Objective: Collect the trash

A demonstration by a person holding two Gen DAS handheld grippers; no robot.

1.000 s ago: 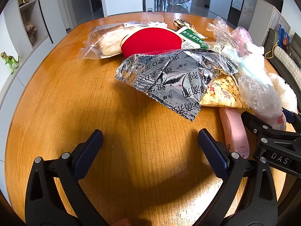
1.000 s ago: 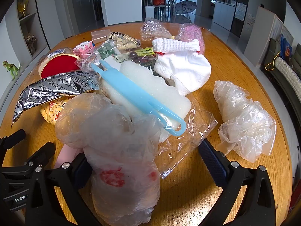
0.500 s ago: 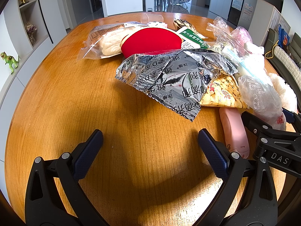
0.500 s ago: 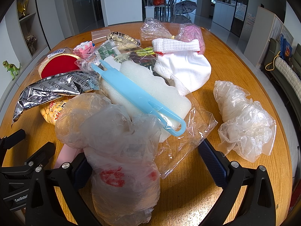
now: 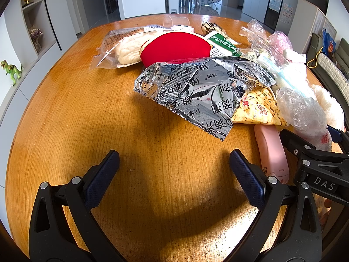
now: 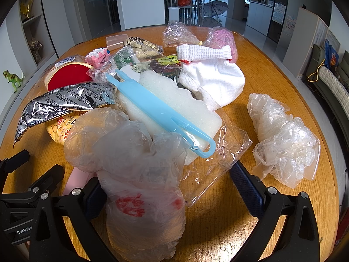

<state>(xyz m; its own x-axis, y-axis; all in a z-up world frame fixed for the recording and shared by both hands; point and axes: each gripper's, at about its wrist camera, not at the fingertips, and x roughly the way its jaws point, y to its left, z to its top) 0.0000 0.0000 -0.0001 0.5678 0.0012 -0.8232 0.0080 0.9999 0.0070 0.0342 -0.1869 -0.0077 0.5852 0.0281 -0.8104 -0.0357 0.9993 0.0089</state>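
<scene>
A heap of litter lies on a round wooden table (image 5: pixel 65 120). A torn silver foil wrapper (image 5: pixel 196 93) lies ahead of my left gripper (image 5: pixel 172 166), which stands open over bare wood. A yellow snack bag (image 5: pixel 257 109) and a pink case (image 5: pixel 272 152) sit to its right. My right gripper (image 6: pixel 170 187) is open, its fingers on either side of a crumpled plastic bag with red print (image 6: pixel 135 174). The bag hides most of the left finger. A second crumpled clear bag (image 6: pixel 283 144) lies to the right.
Behind the bag lie a white sponge with a blue plastic handle (image 6: pixel 165 113), a white cloth (image 6: pixel 213 78), a red paddle (image 5: pixel 176 48), a bagged bun (image 5: pixel 126 48), a pink cube (image 6: pixel 97 56) and small wrappers. A sofa (image 6: pixel 331 91) stands right of the table, shelves on the left.
</scene>
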